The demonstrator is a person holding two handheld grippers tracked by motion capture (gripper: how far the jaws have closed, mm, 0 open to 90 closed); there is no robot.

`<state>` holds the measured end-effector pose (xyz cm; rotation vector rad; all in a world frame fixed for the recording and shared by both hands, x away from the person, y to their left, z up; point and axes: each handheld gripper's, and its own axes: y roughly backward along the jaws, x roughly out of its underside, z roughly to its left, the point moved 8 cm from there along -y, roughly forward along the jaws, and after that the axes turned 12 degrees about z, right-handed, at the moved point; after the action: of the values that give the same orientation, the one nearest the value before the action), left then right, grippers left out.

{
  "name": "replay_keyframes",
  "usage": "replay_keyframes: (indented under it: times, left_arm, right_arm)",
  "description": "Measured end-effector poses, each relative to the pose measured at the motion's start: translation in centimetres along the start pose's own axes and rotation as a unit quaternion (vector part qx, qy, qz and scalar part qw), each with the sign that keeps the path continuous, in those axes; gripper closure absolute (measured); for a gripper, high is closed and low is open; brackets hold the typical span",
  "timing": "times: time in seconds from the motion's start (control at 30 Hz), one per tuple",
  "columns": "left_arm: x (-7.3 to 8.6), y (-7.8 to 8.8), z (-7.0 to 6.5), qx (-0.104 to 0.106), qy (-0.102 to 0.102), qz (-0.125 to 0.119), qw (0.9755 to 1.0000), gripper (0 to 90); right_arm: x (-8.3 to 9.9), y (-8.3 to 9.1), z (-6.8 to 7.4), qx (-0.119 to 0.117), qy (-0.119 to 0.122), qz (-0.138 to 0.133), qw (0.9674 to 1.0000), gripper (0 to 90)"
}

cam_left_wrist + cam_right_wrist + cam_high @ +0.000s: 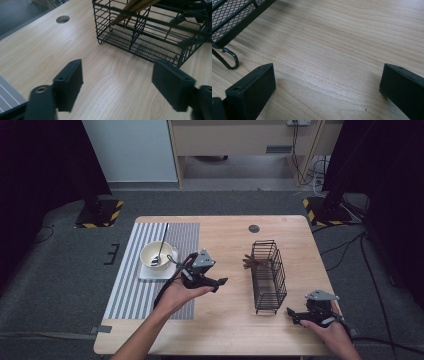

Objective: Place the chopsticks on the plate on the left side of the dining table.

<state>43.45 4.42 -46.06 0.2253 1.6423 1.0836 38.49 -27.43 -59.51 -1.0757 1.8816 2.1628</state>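
High view: left tongs [218,283] sit at centre frame, held in a hand just right of the striped mat [150,285], jaws parted with nothing between them. Right tongs [291,314] rest low at lower right, near the surface [225,240] edge, jaws apart and empty. A black wire basket [268,276] stands between the two tongs, right of centre, with brown wooden sticks [251,262] poking out of its far left side. A white bowl [155,255] holding a spoon [161,247] sits on a white plate [150,272] at the mat's upper part. Left gripper view: basket [150,32] at top right, well ahead of the spread jaws. Right gripper view: basket foot [227,60] at left edge, bare wood between the jaws.
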Motion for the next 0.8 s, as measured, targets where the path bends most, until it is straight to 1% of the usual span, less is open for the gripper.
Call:
replay_keyframes:
  times: [0.07, 0.2, 0.27, 0.33, 0.4, 0.47, 0.53, 0.8]
  left_arm:
    - [-0.3, 0.1, 0.0, 0.004, -0.001, -0.003, 1.0000, 29.2]
    - [-1.3, 0.3, -0.2, 0.003, -0.012, -0.005, 0.9999, 36.7]
    - [-2.1, 0.7, -0.3, 0.007, -0.012, -0.012, 0.9998, 41.5]
    - [-2.8, 1.0, -0.4, 0.013, -0.009, -0.018, 0.9997, 43.9]
    - [-3.4, 1.2, -0.4, 0.014, -0.011, -0.019, 0.9997, 45.8]
    - [-3.9, 1.4, -0.3, 0.015, -0.013, -0.019, 0.9996, 47.5]
    - [-4.5, 1.5, -0.5, 0.023, -0.011, -0.024, 0.9994, 48.8]
    - [-6.0, 2.2, -0.6, 0.031, -0.018, -0.037, 0.9987, 48.5]
  right_arm:
    - [0.0, 0.0, 0.0, 0.000, 0.000, 0.000, 1.0000, 0.2]
    - [0.0, 0.0, 0.0, 0.000, 0.001, 0.000, 1.0000, 0.2]
    - [0.0, 0.0, 0.0, 0.000, 0.001, 0.000, 1.0000, 0.2]
    - [0.0, 0.0, 0.0, 0.000, 0.001, 0.000, 1.0000, 0.2]
    - [0.0, 0.0, 0.0, -0.001, 0.001, 0.000, 1.0000, 0.2]
    - [0.0, 0.0, 0.0, -0.001, 0.001, 0.000, 1.0000, 0.2]
    - [0.0, 0.0, 0.0, -0.001, 0.001, 0.000, 1.0000, 0.2]
    - [0.0, 0.0, 0.0, -0.002, 0.002, 0.000, 1.0000, 0.2]
